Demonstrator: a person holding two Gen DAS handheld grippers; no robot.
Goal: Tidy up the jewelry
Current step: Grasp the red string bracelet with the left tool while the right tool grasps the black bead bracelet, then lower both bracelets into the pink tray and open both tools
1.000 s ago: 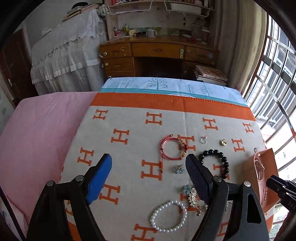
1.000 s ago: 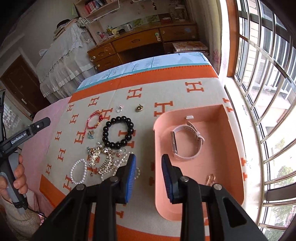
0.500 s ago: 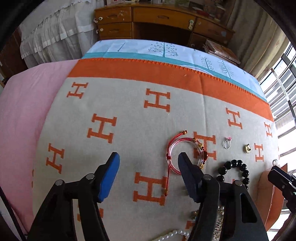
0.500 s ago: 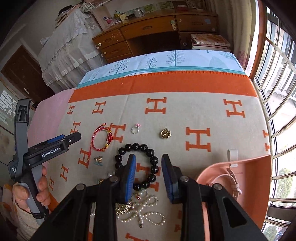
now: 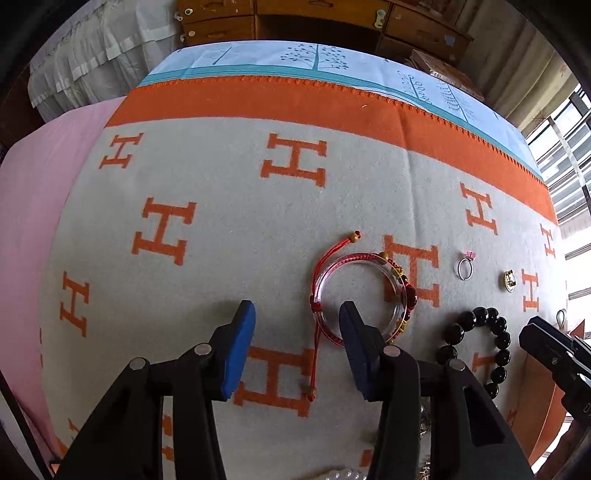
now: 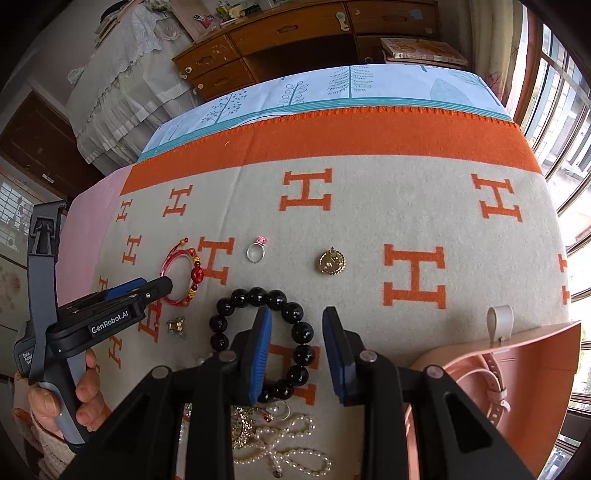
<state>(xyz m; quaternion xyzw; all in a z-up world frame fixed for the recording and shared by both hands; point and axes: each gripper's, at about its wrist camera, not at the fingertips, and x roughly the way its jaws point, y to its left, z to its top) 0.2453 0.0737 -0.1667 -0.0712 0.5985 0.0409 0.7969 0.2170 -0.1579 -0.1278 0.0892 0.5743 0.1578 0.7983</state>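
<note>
A: Red cord bracelet centre-right of left wrist frame, flat on H-pattern blanket. Left gripper spread wide, straddling its left edge.
B: Right gripper parted too, straddling black bead bracelet; holding nothing.

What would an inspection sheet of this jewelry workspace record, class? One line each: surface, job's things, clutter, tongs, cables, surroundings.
Surface: H-patterned blanket over a bed.
Job's things: red string bracelet, black bead bracelet, ring, gold pendant, pearl strands; watch in the pink tray.
Clutter: nothing seen.
Tongs: left tongs open, one finger inside the red string bracelet; right tongs open, straddling the black bead bracelet's right side.
Cables: nothing seen.
Surroundings: wooden desk, window.
</note>
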